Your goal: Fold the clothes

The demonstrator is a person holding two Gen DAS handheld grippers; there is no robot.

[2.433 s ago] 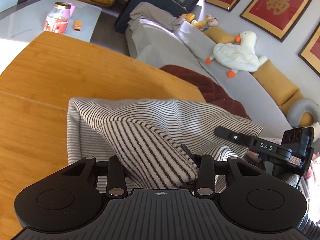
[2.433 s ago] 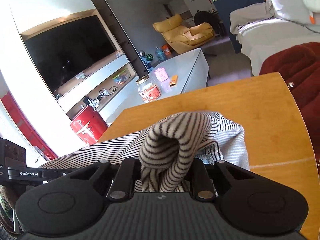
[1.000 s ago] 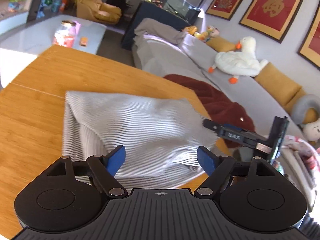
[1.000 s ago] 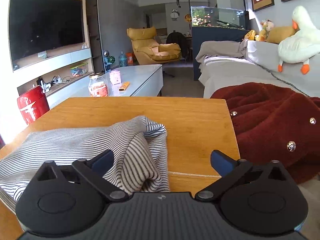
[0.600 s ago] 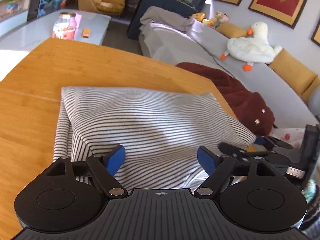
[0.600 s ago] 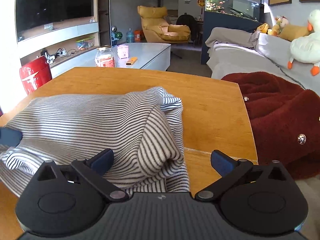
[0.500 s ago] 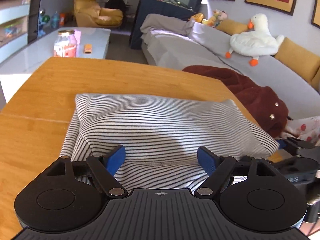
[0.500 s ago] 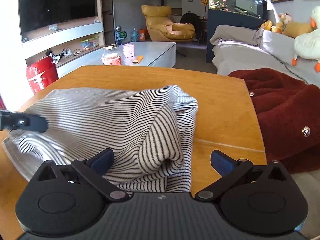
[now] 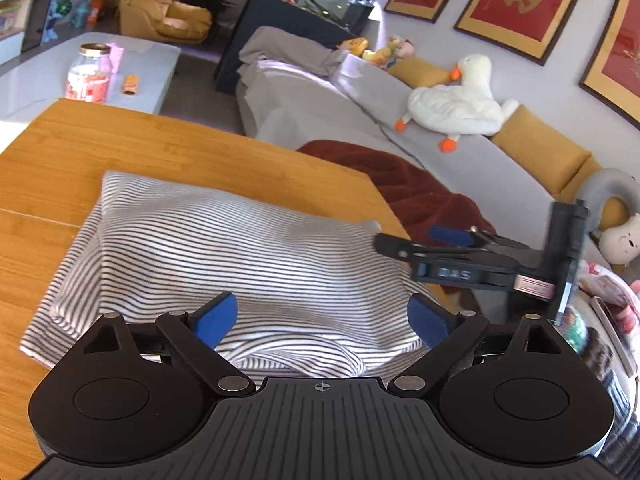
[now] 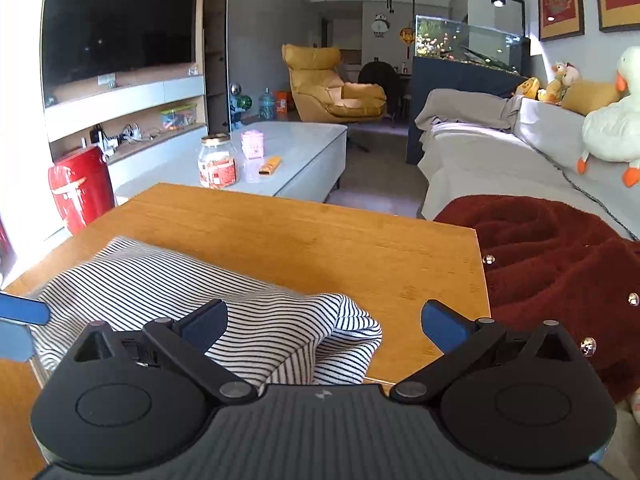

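A black-and-white striped garment [image 9: 224, 256] lies folded in a puffy rectangle on the wooden table [image 9: 160, 148]. My left gripper [image 9: 322, 318] is open and empty, just above the garment's near edge. My right gripper [image 10: 324, 322] is open and empty, over the garment's near right corner [image 10: 280, 332]. The right gripper also shows in the left wrist view [image 9: 452, 248], at the garment's right end. One blue fingertip [image 10: 20, 310] of the left gripper shows at the left edge of the right wrist view.
A dark red fleece garment [image 10: 560, 264] lies on the grey sofa [image 10: 500, 160] to the right of the table. A low white coffee table [image 10: 280, 160] with a jar [image 10: 216, 166] stands beyond the table. A red canister [image 10: 78, 188] stands at the left.
Both grippers held folds of the striped garment, then opened and let go. The garment now lies flatter on the table. Both grippers have pulled back slightly toward its near edge.
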